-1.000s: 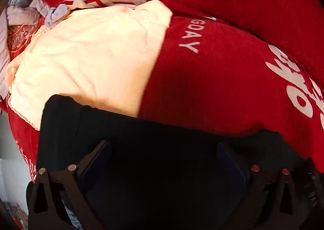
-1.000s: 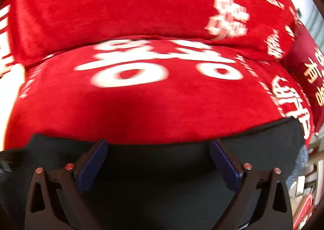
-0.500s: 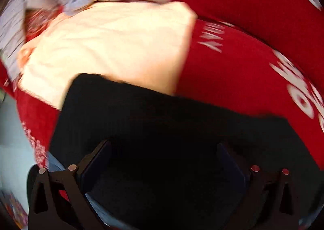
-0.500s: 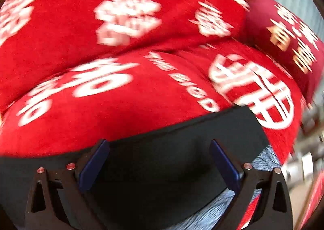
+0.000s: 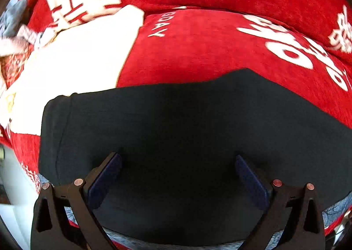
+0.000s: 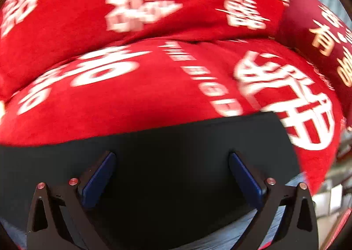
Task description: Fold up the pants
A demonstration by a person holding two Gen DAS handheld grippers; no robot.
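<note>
At the far left of the left wrist view a grey garment [image 5: 13,17] is bunched beside a white cloth [image 5: 77,63] that lies on the red blanket [image 5: 198,52], which is printed with white characters. Just right of and nearer than that cloth lie the black pants [image 5: 176,129], spread flat as a wide dark panel; their left edge overlaps the cloth's near corner. A second ago only a narrow strip of the pants showed at the bottom of this view, and now the panel fills the whole near half, so the garment has been carried up onto the blanket and laid out. The left gripper [image 5: 178,173] hangs over it with its jaws wide apart and nothing between them.

In the right wrist view, the pants [image 6: 176,151] run across the near part of the blanket [image 6: 154,96] and end in a clean right edge close to a large white emblem. The right gripper [image 6: 171,170] is likewise spread, holding nothing. A dark red cushion [image 6: 319,36] sits at the far right. Bluish fabric [image 6: 242,230] peeks out under the near hem; what it belongs to cannot be told.

With the pants flat and both grippers free, the layout seems done, and the next job is probably to take an edge and bring it across for a fold.
</note>
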